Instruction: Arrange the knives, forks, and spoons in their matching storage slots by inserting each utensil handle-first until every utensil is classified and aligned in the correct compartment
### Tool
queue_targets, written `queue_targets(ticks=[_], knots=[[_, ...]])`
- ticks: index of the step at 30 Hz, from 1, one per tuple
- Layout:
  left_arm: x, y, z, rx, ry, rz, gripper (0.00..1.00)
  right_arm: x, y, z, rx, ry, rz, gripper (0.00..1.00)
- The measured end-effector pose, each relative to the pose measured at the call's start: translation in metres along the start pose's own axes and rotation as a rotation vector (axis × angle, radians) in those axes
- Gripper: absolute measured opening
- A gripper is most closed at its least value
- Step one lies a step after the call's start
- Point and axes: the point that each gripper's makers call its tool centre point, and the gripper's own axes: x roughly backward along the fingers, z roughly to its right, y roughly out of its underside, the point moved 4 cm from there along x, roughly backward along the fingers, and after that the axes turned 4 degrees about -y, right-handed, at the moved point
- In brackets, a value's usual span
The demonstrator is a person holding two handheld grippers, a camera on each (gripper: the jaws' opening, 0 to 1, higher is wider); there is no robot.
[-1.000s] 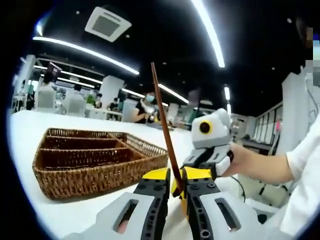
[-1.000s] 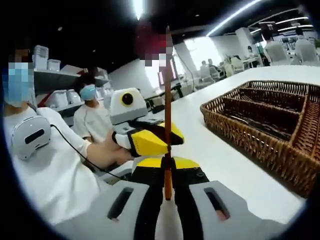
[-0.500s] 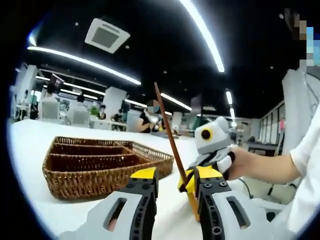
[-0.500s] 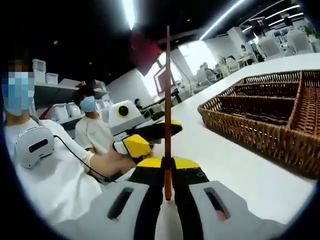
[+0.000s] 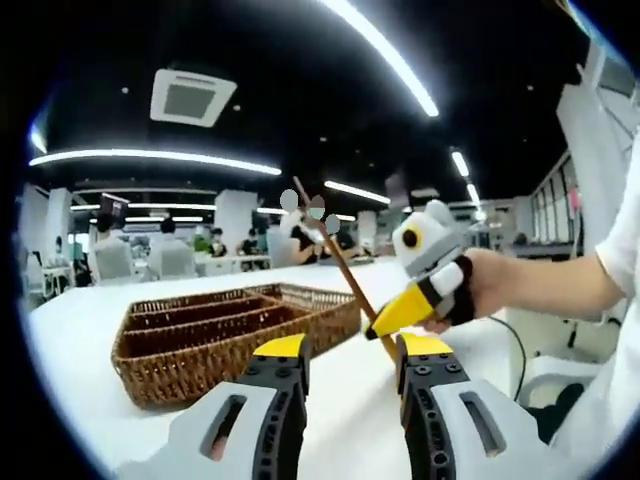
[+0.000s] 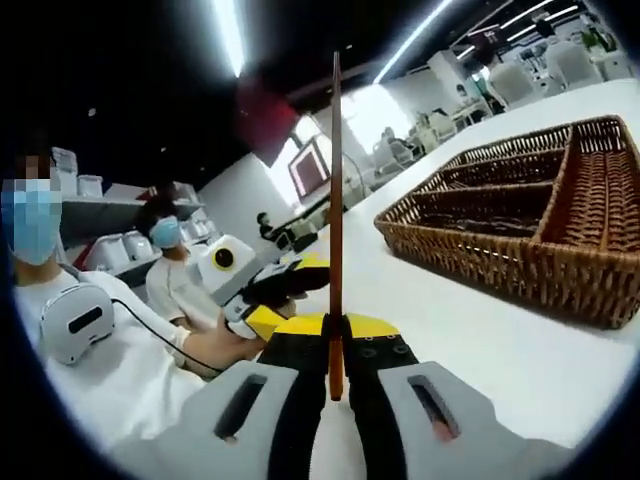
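Gripping a thin brown utensil handle (image 6: pixel 335 200) upright between closed jaws, right gripper (image 6: pixel 336 345); left gripper (image 5: pixel 345 360) jaws apart, empty. Wicker divided basket (image 6: pixel 520 240) on white table (image 6: pixel 470 350), well apart from the handle.

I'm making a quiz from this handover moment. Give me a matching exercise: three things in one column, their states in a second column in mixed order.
Things:
1. left gripper
2. right gripper
3. basket

States:
a. rests on the white table
b. open, holds nothing
c. shut on the brown stick

Pairs: 1-b, 2-c, 3-a
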Motion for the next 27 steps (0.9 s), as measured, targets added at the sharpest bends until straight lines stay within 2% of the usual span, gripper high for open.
queue_targets(ticks=[7,13,17,27], knots=[[0.001,-0.001,-0.001,-0.067,-0.027,-0.011,0.35,0.013,-0.012,0.004,-0.045,0.048,-0.016,0.05],[0.003,0.001,-0.003,-0.068,-0.051,-0.027,0.40,0.024,-0.024,0.007,-0.072,0.093,-0.037,0.05],[0.003,0.003,-0.003,-0.077,-0.068,-0.037,0.43,0.030,-0.032,0.012,-0.079,0.140,-0.075,0.05],[0.005,0.004,-0.003,-0.087,-0.074,-0.039,0.44,0.043,-0.052,0.026,-0.129,0.215,-0.107,0.05]])
